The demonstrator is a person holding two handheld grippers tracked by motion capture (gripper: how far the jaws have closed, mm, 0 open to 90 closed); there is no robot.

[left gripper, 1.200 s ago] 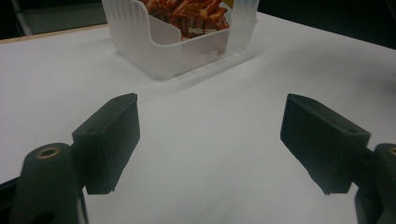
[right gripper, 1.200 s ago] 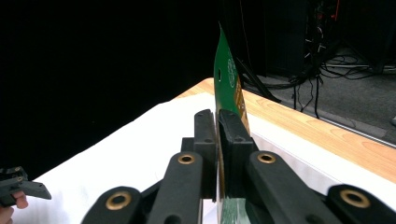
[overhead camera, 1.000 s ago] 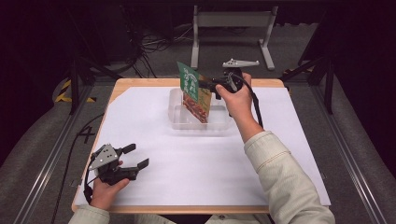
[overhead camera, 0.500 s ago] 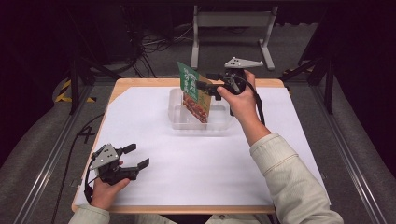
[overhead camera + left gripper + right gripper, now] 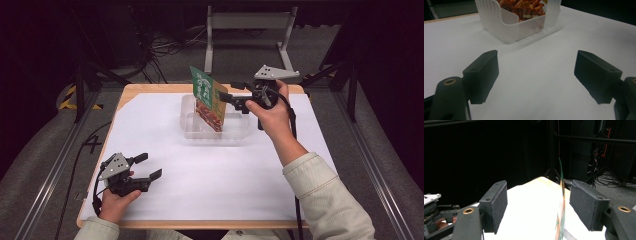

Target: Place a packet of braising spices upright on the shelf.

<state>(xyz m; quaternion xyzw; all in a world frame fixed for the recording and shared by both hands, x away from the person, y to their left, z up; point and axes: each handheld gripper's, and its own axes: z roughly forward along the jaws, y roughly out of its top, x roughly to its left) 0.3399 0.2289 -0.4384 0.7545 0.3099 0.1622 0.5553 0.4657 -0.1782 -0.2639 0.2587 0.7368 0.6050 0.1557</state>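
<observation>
the snack packet stood on edge in the clear bin near the table's far edge, leaning so the walls propped it. the right gripper had just been opening; its jaws stood wide, the packet between them but unpressed. the left gripper rested open near the front, likely idle.

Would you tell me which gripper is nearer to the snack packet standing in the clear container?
Right. The right gripper has just opened, jaws either side of the snack packet; the left gripper rests far off at the table's near edge.
</observation>
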